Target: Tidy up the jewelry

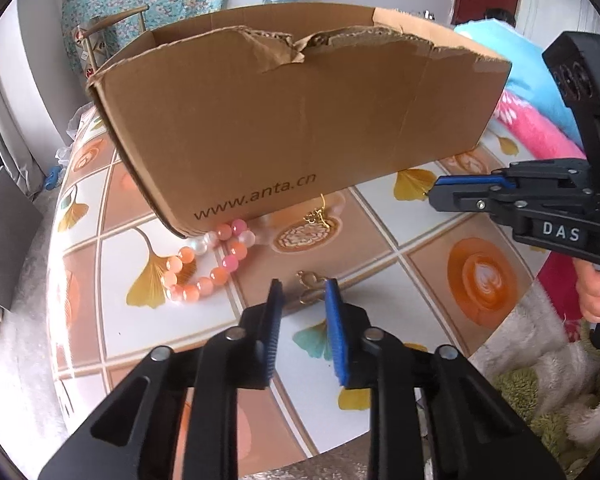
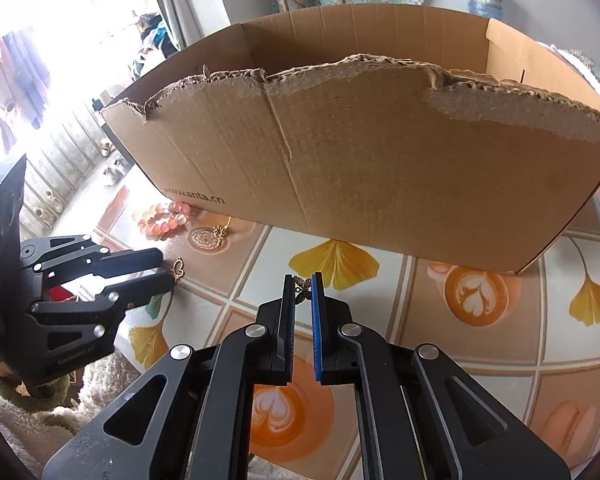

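Cardboard box [image 1: 300, 120]: mid-counter [image 1: 420, 248], blocking the far side. Bead bracelet [image 1: 204, 264] and gold chain [image 1: 320, 212]: at its base. Gold earring [image 1: 310, 284]: between released left tool [image 1: 304, 292]. Right tool [image 2: 302, 284]: clenched on butterfly charm [image 2: 302, 286].

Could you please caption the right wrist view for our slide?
Right tool pinches a butterfly charm before the torn cardboard box.

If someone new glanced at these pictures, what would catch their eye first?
Probably the big torn cardboard box standing on the patterned table. Next, the pink bead bracelet lying at its left corner. Then the right gripper, pinching a small butterfly charm before the box.
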Demonstrator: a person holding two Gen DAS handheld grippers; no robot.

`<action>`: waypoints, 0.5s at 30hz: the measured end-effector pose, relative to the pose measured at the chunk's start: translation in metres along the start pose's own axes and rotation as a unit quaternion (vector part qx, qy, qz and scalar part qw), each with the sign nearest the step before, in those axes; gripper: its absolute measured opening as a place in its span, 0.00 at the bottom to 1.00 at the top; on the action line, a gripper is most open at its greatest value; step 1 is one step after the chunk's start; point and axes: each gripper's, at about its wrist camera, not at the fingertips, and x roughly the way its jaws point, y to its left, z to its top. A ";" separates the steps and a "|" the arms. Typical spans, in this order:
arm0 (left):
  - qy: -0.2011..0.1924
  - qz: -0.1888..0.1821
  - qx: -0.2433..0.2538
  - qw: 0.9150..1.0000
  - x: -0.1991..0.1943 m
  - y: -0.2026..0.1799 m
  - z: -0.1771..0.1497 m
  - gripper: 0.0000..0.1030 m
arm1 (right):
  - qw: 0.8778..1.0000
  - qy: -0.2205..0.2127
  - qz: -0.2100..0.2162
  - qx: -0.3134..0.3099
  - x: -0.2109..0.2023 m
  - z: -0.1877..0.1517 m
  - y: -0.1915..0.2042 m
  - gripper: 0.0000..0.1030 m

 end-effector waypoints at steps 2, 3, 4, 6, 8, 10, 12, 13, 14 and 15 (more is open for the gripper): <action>0.011 -0.004 0.007 1.000 0.002 -0.001 0.004 0.14 | 1.000 -0.005 0.004 0.002 -0.002 -0.001 -0.005 0.05; 0.014 -0.004 0.009 1.000 0.002 -0.002 0.005 0.13 | 1.000 -0.006 0.006 0.004 -0.005 0.004 -0.002 0.05; 0.020 -0.004 0.011 1.000 0.003 -0.003 0.006 0.13 | 1.000 -0.008 0.008 0.005 -0.006 0.003 -0.003 0.05; 0.028 -0.011 0.008 1.000 0.005 -0.002 0.007 0.13 | 1.000 -0.010 0.011 0.007 -0.012 0.004 -0.008 0.05; 0.037 -0.019 0.000 0.999 0.007 0.001 0.011 0.13 | 1.000 -0.012 0.015 0.008 -0.016 0.004 -0.011 0.05; 0.038 -0.014 0.006 0.999 0.007 -0.002 0.010 0.11 | 1.000 -0.014 0.017 0.008 -0.020 0.005 -0.011 0.05; 0.037 -0.010 0.013 0.999 0.006 -0.002 0.011 0.10 | 1.000 -0.016 0.018 0.009 -0.018 0.006 -0.011 0.05; 0.037 -0.010 0.014 0.999 0.006 -0.002 0.011 0.10 | 1.000 -0.018 0.018 0.010 -0.020 0.006 -0.013 0.05; 0.038 -0.010 0.013 0.999 0.007 -0.003 0.012 0.08 | 1.000 -0.019 0.018 0.011 -0.022 0.006 -0.015 0.05; 0.038 -0.009 0.013 0.999 0.007 -0.002 0.012 0.03 | 1.000 -0.019 0.018 0.011 -0.015 0.004 -0.012 0.05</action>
